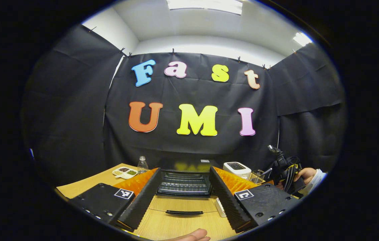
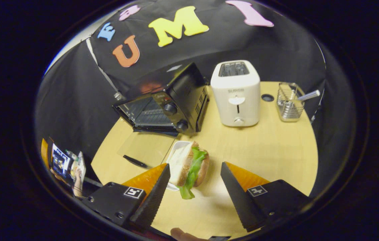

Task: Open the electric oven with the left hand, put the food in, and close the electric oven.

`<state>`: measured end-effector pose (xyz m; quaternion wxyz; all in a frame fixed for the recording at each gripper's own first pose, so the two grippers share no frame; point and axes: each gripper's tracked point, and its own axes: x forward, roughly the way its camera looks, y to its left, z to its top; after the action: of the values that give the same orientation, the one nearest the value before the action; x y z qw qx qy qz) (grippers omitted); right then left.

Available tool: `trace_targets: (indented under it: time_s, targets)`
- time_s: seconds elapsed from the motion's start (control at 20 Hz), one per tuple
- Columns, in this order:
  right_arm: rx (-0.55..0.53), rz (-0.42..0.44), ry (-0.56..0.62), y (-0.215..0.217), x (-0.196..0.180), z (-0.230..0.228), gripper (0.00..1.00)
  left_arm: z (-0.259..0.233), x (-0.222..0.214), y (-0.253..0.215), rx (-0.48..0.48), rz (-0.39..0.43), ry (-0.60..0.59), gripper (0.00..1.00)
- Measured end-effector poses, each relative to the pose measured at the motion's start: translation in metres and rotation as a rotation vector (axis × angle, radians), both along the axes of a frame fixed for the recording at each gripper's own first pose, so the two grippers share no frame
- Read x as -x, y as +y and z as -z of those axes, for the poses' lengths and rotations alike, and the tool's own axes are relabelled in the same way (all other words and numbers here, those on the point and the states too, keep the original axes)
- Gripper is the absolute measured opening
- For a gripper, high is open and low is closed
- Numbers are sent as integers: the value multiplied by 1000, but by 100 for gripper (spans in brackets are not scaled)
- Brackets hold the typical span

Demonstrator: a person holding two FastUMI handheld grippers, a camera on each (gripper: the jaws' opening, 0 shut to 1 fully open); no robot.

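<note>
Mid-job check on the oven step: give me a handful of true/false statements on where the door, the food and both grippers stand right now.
1. The oven door is folded down open. True.
2. The sandwich is already on the oven rack. False: it sits in a white tray on the table, in front of the oven.
3. The right gripper is open, its fingers on either side of the sandwich. True.
4. The left gripper is shut on the door handle. False: it is open, and the handle lies between its fingers, untouched.
5. The toaster stands left of the oven in the right gripper view. False: it stands to the right.
</note>
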<state>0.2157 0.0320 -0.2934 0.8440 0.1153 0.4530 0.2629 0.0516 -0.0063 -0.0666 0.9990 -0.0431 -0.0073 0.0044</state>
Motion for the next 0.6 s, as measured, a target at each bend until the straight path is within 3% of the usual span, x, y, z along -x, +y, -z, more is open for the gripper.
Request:
trace_targets:
  time_s: [0.15,0.2,0.25,0.3,0.45,0.55,0.6]
  targets:
    - [-88,-29,117,11,-6,13,84,4,-4,-2,-23,-10,18,94]
    - [-108,-33,139,14,-9,15,96,6,-4,-2,-26,-8,23,94]
    - [-123,-35,160,17,-15,19,84,8,-5,-4,-29,-8,28,94]
    - [-125,-49,184,19,-15,23,94,7,-5,-4,-32,-9,30,94]
    - [-113,-78,209,20,-23,31,92,7,-5,0,-52,-21,33,94]
    - [-163,-90,250,24,-22,30,86,14,-8,3,-72,-31,48,94]
    - [-200,-82,293,26,-20,29,77,15,-7,2,-74,-33,56,94]
